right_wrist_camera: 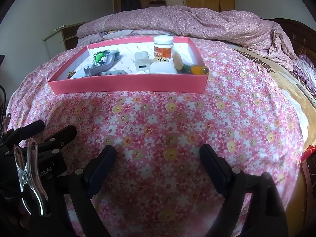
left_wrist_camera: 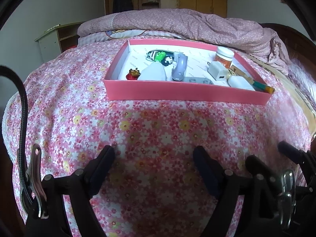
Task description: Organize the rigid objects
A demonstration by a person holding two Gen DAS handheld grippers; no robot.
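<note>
My left gripper (left_wrist_camera: 154, 156) hangs over the flowered bedspread (left_wrist_camera: 150, 122) with its jaws spread wide and nothing between them. My right gripper (right_wrist_camera: 158, 156) is the same: jaws apart, only the flowered cloth showing between them. Both sit at the near edge of the bed, well apart from the pink tray (right_wrist_camera: 126, 87) that lies farther up the bedspread.

All the small things are gathered inside that tray. At its far right stands a white-lidded jar with an orange label (right_wrist_camera: 163, 46). Just near of it and to the left is a white USB charger block (right_wrist_camera: 141, 61), and beside that a round beige game piece (right_wrist_camera: 160, 59) resting against a white rounded case (right_wrist_camera: 163, 68). An orange-tipped pen-like thing (right_wrist_camera: 198, 70) lies in the tray's near right corner. On the left side a green and black toy figure (right_wrist_camera: 99, 58) lies on a grey plastic piece (right_wrist_camera: 98, 69), and a small red charm (left_wrist_camera: 134, 74) sits in the near left corner. A rumpled pink quilt (right_wrist_camera: 197, 19) is piled beyond the tray.
</note>
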